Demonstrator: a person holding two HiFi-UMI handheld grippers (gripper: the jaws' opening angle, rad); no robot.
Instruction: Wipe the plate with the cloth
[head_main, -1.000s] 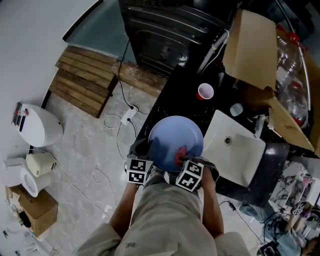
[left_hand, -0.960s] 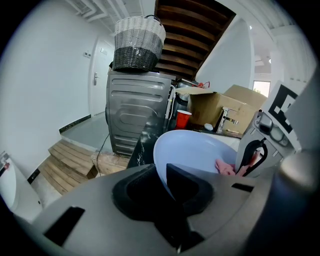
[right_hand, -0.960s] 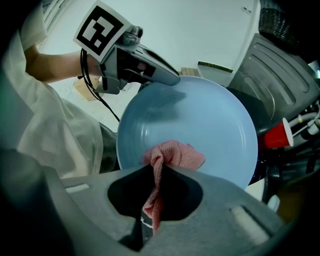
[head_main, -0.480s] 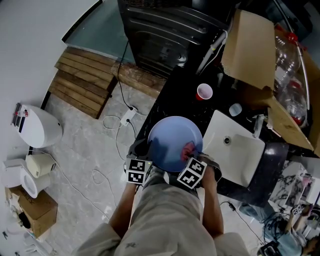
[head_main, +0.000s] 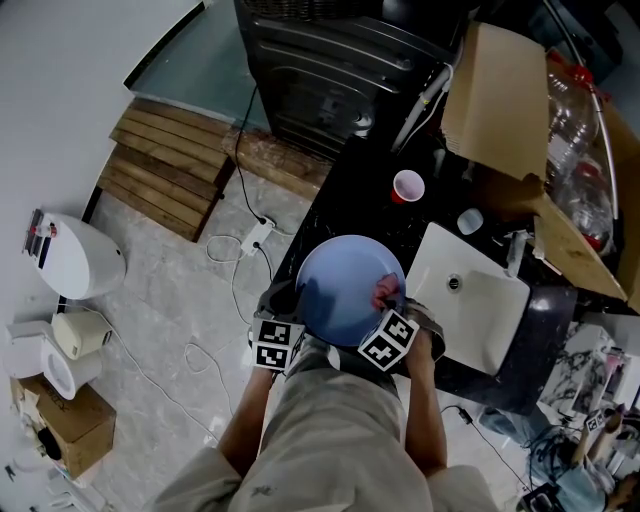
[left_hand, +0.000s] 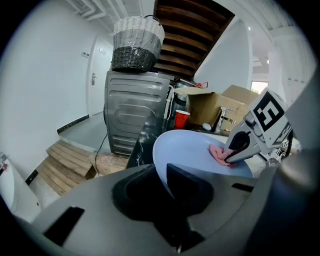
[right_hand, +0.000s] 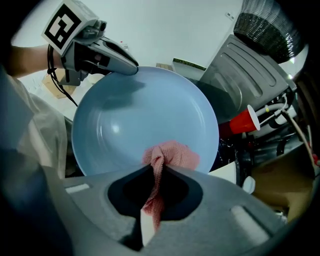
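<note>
In the head view the blue plate hangs beside the sink; the left gripper view shows the left gripper clamped on its stiff, slick, breakable rim, a sensible hold; the right gripper view shows the right gripper pinching the limp pink cloth against the plate's face.

Plate: smooth, pale blue, soft sheen; ceramic vs. plastic unclear. Cloth: pink, coarse open weave, matt. Left gripper & right gripper: matt grey plastic shells. Counter: black, glossy, white-veined stone look. Sink: white, smooth, glossy. Cup: red, shiny plastic. Washer: grey ribbed sheet metal, satin. Basket: woven wicker. Box: matt brown cardboard. Steps: bare wood planks. Floor: pale marbled tile.
</note>
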